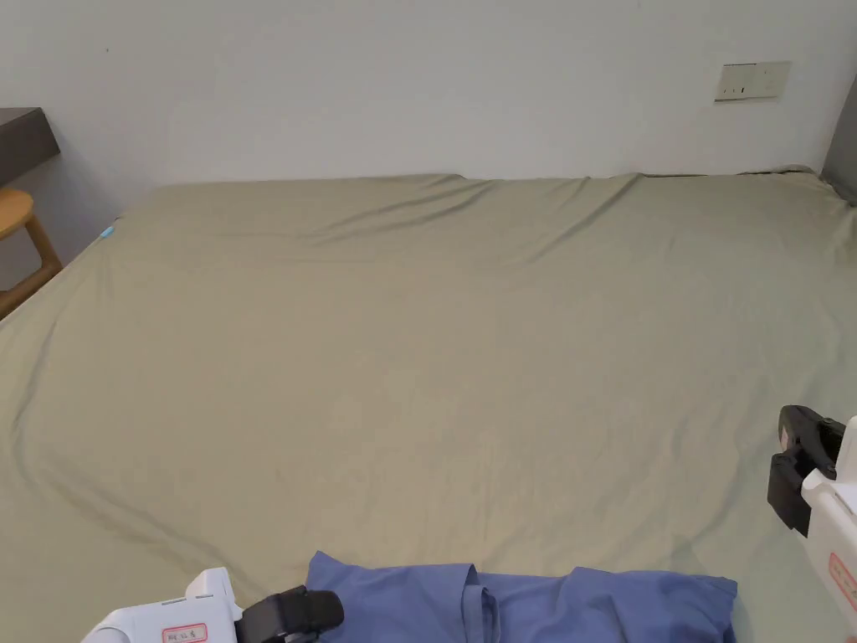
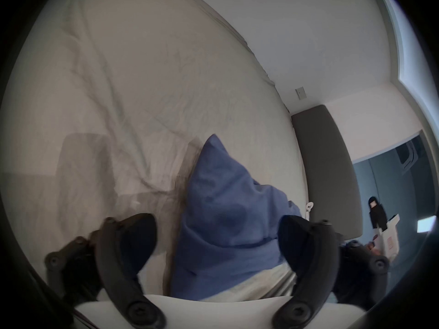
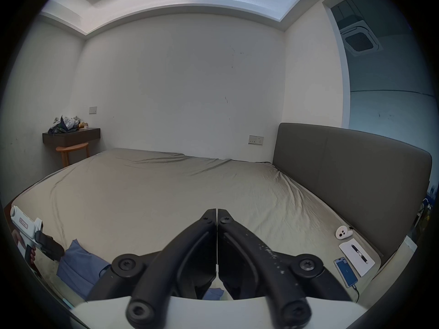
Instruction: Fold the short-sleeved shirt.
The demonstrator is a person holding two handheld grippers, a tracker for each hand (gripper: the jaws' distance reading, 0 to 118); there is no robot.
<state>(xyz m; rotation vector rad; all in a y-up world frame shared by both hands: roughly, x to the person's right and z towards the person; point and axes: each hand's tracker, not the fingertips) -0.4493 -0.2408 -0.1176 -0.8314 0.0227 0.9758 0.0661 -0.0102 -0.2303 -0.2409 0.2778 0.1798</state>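
Item: short-sleeved shirt (image 1: 536, 607), blue, lying bunched at the near edge of the bed (image 1: 418, 360), partly cut off by the bottom of the head view. Already doubled over on itself in places, with a raised fold near the middle; not spread flat.

Handling, judged: light, soft, limp cloth. No stiffness to hold a shape; likely to sag and drape from any single pinch point. Not fragile. Not notably slippery, though the sheet beneath may drag and wrinkle with it.

Where to take hold, judged: at seams and corners, such as shoulder seam, sleeve hem or bottom hem corner, with one pinch per side so the cloth hangs between two points. A pinch in mid-panel probably lifts a peak only.

Left hand-held gripper (image 2: 217, 236): jaws spread wide, shirt cloth rising in a peak between them, neither jaw seen pressing on it. In the head view, at the shirt's left end, just beside or touching the cloth; contact unclear.

Right hand-held gripper (image 3: 217, 215): jaws closed tip to tip, nothing between them, raised above the bed and well apart from the shirt, off its right end.

Other: grey headboard (image 3: 351, 168); phone (image 3: 345, 272) and notepad with pen (image 3: 356, 259) on the bed's right edge; wooden stool (image 1: 21, 230) at left.
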